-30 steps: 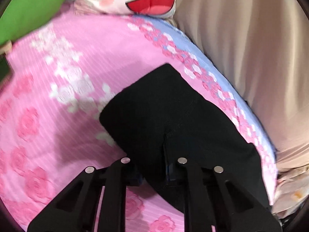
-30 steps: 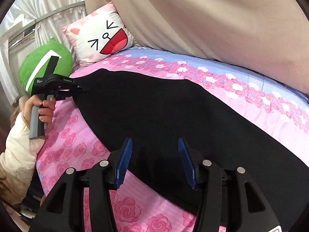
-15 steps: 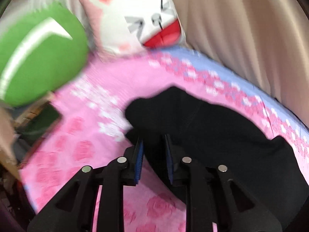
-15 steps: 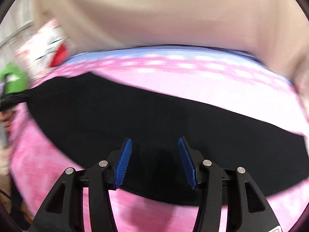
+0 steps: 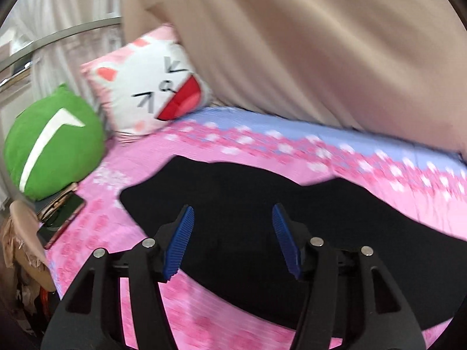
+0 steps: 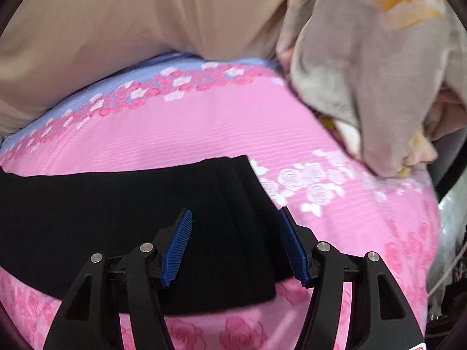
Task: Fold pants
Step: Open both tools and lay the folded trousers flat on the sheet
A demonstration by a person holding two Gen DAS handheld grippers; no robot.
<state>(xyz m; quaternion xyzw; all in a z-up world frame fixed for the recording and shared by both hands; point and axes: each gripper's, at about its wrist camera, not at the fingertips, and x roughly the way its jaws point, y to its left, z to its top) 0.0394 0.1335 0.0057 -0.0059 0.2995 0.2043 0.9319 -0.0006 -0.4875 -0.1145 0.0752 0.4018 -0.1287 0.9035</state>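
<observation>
Currently listed, 1 pair of black pants lying flat in a long band across the pink floral bedsheet, one rounded end toward the pillows in the left wrist view, one squared end with lengthwise creases in the right wrist view. Left gripper: jaws opening, blue pads apart above the cloth, nothing pinched between them. Right gripper: jaws opening too, pads spread over the squared end with cloth beneath them but not pressed. Step in hand, by judgement: taking hold of each end for the next fold; best done by lowering each tool until 1 pad slips under the edge, gripping all layers together, keeping the 2 ends level so the band does not twist. Edges: the near long edge of the pants runs close under both tools; the squared end stops well short of the crumpled beige quilt. Open room: bare sheet between the pants and the beige curtain at the far side, and more sheet beyond the squared end. Obstacles near the rounded end: green cushion, cat-face pillow, phone at the bed edge; motion blur softens detail
</observation>
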